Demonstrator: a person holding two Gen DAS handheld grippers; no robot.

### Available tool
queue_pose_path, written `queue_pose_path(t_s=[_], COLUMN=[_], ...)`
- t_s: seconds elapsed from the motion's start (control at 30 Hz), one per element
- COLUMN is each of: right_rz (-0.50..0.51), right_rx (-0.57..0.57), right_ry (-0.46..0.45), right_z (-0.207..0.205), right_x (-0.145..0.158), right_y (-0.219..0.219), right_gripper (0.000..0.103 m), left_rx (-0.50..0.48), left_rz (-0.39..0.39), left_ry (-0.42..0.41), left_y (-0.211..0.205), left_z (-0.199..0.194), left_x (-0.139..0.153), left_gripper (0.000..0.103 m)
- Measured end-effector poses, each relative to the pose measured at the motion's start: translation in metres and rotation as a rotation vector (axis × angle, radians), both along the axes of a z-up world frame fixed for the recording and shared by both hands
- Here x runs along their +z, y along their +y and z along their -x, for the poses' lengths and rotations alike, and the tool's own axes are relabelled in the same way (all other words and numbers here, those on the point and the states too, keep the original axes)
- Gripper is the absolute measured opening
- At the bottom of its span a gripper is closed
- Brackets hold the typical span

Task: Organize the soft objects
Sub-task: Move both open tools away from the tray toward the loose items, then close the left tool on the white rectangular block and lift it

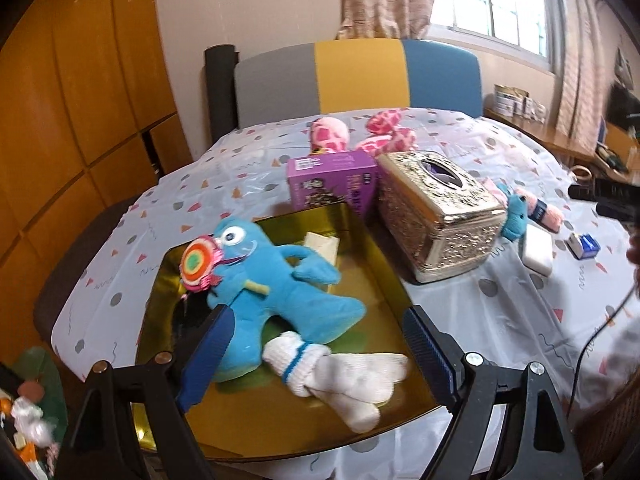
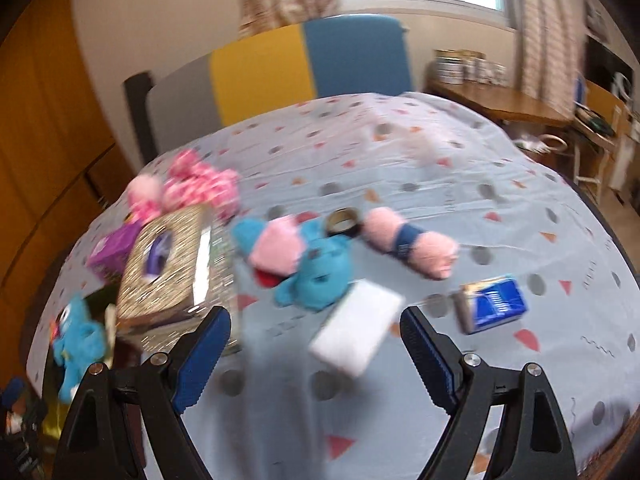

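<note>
A blue plush toy (image 1: 276, 292) holding a round lollipop lies in the gold tray (image 1: 260, 420). White socks with a blue band (image 1: 340, 376) lie beside its leg. My left gripper (image 1: 318, 314) hangs open just over them, with nothing pressed between its blue pads. In the blurred right wrist view, my right gripper (image 2: 315, 314) is open above the tablecloth. Ahead of it lie a blue and pink plush (image 2: 316, 272) and a pink roll with a blue band (image 2: 408, 242). A pink spotted plush (image 2: 192, 188) lies further back on the left.
A gold tissue box (image 1: 436, 212) and a purple carton (image 1: 332, 184) stand behind the tray. A white block (image 2: 356, 332), a small blue box (image 2: 494, 304) and a tape roll (image 2: 346, 222) lie on the patterned cloth (image 2: 400, 160). A striped chair stands beyond the table.
</note>
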State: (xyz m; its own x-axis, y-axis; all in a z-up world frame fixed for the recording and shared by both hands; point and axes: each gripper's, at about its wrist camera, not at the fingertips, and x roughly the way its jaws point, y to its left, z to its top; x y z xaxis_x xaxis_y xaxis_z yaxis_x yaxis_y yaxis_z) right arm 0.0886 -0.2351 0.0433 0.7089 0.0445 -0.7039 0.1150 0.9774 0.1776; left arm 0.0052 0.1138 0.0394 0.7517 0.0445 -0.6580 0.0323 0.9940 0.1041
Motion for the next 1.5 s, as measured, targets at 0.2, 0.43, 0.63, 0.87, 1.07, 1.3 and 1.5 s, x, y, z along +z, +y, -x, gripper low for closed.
queue_pose_path(t_s=[0.2,0.43,0.63,0.87,1.07,1.3,1.5], right_rz=[0.008,-0.186,-0.276,-0.34,-0.417,-0.447,-0.462], right_rx=[-0.199,-0.457,-0.49,-0.5,-0.537,-0.516,-0.482], right_ry=[-0.021,-0.031,-0.009,0.017,0.013,0.015,0.027], right_z=[-0.004,0.013,0.018,0.018,0.023,0.02,0.015], right_x=[-0.01,-0.024,-0.033,-0.041,-0.048,-0.05,-0.052], right_y=[-0.06,-0.126,-0.14,-0.145,-0.156,-0.156,-0.152], right_gripper=[0.088,0.088,0.088,0.088,0.088,0.088,0.088], left_rx=[-0.051,-0.133,-0.275,-0.437,-0.521,-0.581,-0.574], left_rz=[-0.034,-0.026,-0.003,0.004,0.003,-0.038,-0.054], left_ry=[0.014,0.058,0.12,0.146,0.177,0.21,0.26], left_y=[-0.023,-0.056,-0.106,-0.177,-0.236,-0.296,-0.324], left_z=[-0.005,-0.019,-0.034,-0.059,-0.087,-0.125,-0.152], left_x=[-0.002,-0.01,-0.022,-0.035,-0.049,-0.074,-0.101], left_gripper=[0.087,0.086,0.086,0.086,0.086,0.086,0.082])
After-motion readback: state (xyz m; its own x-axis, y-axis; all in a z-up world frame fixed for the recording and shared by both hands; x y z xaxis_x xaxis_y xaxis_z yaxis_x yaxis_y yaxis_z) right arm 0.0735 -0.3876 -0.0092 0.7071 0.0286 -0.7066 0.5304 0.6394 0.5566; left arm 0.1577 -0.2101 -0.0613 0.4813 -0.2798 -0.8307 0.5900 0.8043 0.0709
